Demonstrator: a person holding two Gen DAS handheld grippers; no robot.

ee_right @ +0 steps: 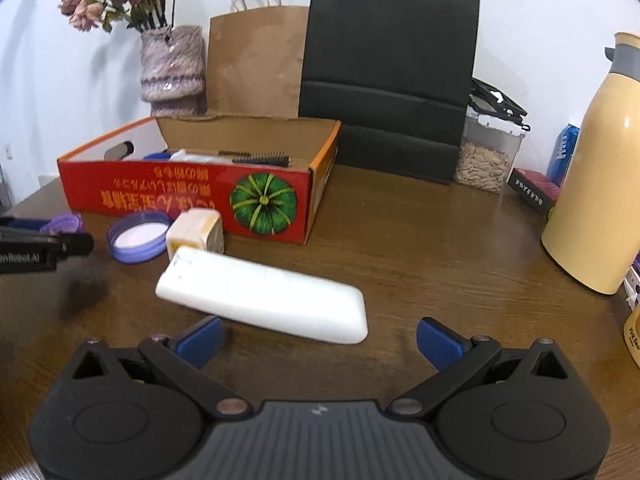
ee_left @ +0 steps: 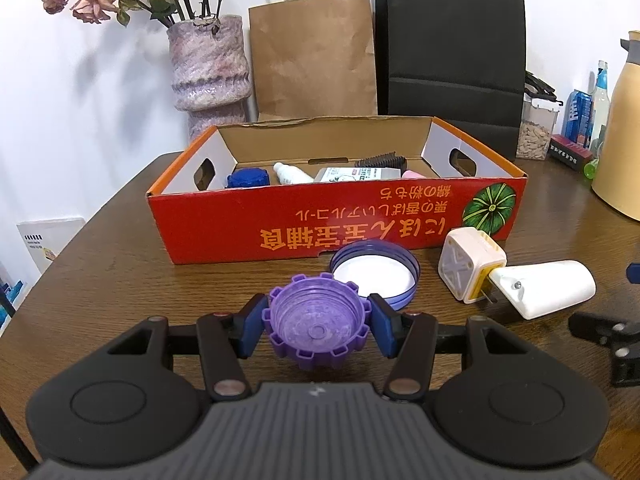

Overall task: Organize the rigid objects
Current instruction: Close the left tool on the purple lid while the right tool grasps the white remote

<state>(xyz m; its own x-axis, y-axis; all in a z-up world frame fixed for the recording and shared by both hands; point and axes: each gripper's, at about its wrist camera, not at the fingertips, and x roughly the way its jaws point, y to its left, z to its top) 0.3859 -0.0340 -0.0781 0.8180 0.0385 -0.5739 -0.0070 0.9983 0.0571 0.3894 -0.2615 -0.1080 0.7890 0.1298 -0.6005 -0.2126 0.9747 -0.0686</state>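
- A brown wooden worktop (ee_right: pixel 400 248) carries a red cardboard box (ee_left: pixel 328 216) before paper bags at the wall.
- The left gripper (ee_left: pixel 316 326) has its jaws closed on the purple cap (ee_left: pixel 316 328), low over the worktop, in front of the box.
- The right gripper (ee_right: pixel 318 340) has its jaws wide, empty, near the white remote (ee_right: pixel 264 294).
- Step in hand, I judge: carrying the cap; next, lift it over the box's front wall and release inside.

My left gripper (ee_left: pixel 316 330) clamps a purple notched cap (ee_left: pixel 316 322), open side up. Near the table's (ee_right: pixel 420 240) middle, before the red box (ee_left: pixel 336 216), lie a blue-rimmed lid (ee_left: pixel 374 276), a cream plug adapter (ee_left: pixel 472 266) and a long white case (ee_right: pixel 262 296).
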